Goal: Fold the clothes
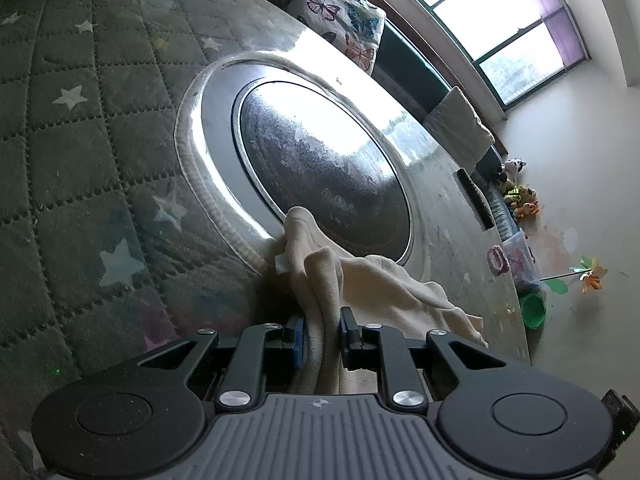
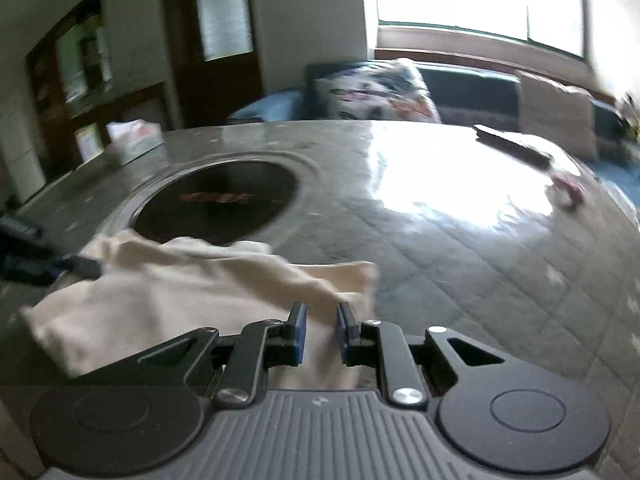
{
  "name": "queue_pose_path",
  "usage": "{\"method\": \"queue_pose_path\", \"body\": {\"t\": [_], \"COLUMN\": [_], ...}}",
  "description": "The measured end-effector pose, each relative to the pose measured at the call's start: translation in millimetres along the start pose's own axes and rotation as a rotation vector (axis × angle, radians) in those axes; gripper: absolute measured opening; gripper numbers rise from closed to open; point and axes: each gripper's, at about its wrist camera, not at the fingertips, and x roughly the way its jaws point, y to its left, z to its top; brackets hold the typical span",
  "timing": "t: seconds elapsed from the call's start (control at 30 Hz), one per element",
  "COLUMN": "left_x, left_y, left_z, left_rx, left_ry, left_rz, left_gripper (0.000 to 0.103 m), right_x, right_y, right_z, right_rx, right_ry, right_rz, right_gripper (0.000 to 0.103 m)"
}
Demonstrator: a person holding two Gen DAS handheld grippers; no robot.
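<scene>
A home living room: butterfly cushion (image 1: 340,20) on window bench, toys (image 1: 518,196).

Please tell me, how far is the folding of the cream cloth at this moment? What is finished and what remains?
Nothing looks finished: the cream cloth lies bunched and wrinkled beside the round dark inset of the quilted table cover. In hand: the left gripper has cloth between its jaws, and the right gripper has its jaws around another part, though blur hides how firmly. Left: spreading it flat and making every fold.

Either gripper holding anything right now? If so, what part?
The left gripper is shut on a bunched fold of the cream garment. The right gripper has the garment's edge between its fingers, but whether it is clamped cannot be told.
</scene>
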Motion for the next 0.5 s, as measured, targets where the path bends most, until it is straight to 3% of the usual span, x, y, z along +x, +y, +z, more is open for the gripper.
{"method": "queue_pose_path", "body": {"t": [0.1,0.37,0.5], "left_x": [0,0,-2], "left_y": [-1,-7,-14], "left_z": [0,-1,-1], "left_rx": [0.006,0.028,0.048], "left_ry": [-0.001,-0.006,-0.014], "left_rz": [0.007,0.034,0.044], "left_gripper": [0.019,0.019,0.017], "right_x": [6,11,9], "right_y": [-12,-22,-21], "right_z": [-3,-7,-7], "right_rx": [0.044,0.131,0.146], "right_ry": [-0.002,0.011,0.003], "right_rz": [-0.016,0.055,0.074], "right_gripper": [0.033,0.032,0.011]}}
